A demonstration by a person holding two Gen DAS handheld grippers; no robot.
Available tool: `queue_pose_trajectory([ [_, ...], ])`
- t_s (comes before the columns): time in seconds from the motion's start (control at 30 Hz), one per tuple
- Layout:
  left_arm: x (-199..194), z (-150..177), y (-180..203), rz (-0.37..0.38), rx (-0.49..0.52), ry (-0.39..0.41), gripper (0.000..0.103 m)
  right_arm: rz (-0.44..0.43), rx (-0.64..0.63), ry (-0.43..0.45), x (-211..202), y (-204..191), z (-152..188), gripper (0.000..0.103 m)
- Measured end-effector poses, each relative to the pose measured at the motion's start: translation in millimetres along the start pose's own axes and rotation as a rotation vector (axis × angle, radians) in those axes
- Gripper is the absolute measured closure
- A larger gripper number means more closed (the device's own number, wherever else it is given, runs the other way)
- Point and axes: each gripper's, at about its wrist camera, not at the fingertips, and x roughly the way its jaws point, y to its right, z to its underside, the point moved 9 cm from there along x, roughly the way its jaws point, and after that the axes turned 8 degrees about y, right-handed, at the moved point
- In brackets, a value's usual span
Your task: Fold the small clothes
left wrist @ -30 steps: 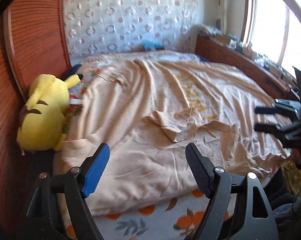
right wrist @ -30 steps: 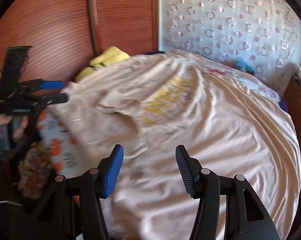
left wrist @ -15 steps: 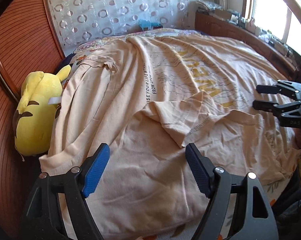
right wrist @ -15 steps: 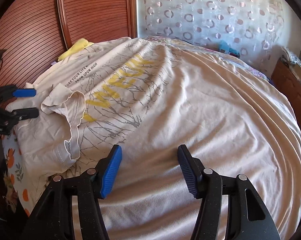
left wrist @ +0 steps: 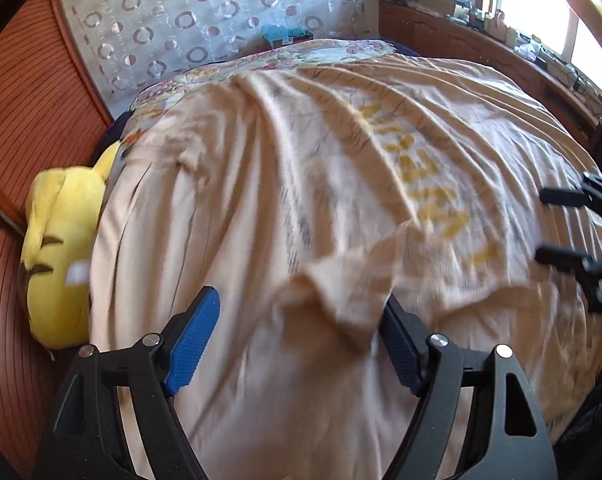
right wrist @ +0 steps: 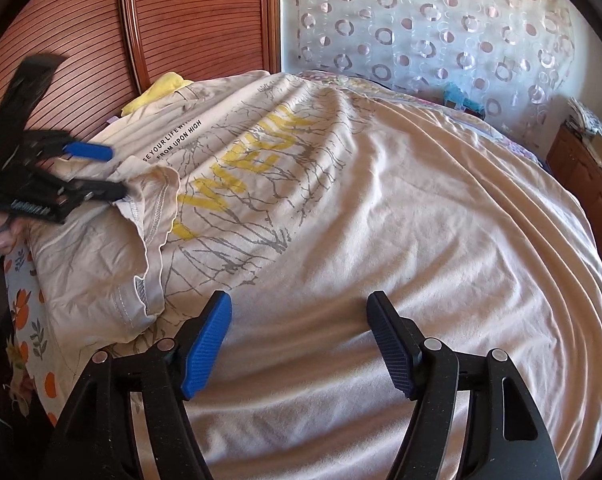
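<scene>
A beige T-shirt (left wrist: 301,184) with yellow letters and grey print lies spread over the bed; it also shows in the right wrist view (right wrist: 341,184). One sleeve (left wrist: 337,300) is folded back over the shirt, also seen in the right wrist view (right wrist: 141,216). My left gripper (left wrist: 297,336) is open, its fingers either side of that folded sleeve, close above it. My right gripper (right wrist: 299,336) is open and empty just above the shirt's plain lower part. Each gripper shows in the other's view: the left one (right wrist: 97,172) at the sleeve, the right one (left wrist: 557,228) at the right.
A yellow plush toy (left wrist: 61,256) lies at the bed's left edge against a ribbed wooden headboard (left wrist: 21,120). A flowered sheet (right wrist: 25,312) shows under the shirt. A circle-patterned curtain (right wrist: 421,28) hangs behind. A wooden ledge (left wrist: 481,48) with clutter runs under the window.
Both grippers moved forward and lower over the shirt. The left gripper closed in on the folded sleeve, which now lies between its open fingers. Both stay open.
</scene>
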Motion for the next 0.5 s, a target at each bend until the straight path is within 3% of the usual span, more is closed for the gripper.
queue_pose_trajectory([
  [0.27,31,-43,-7,-0.006,0.024,0.005,0.024,-0.003,0.0,0.001,0,1,0,0.031],
  [0.5,0,-67,-22,0.05,-0.055,0.107,0.024,-0.002,0.001,0.001,0,1,-1,0.031],
])
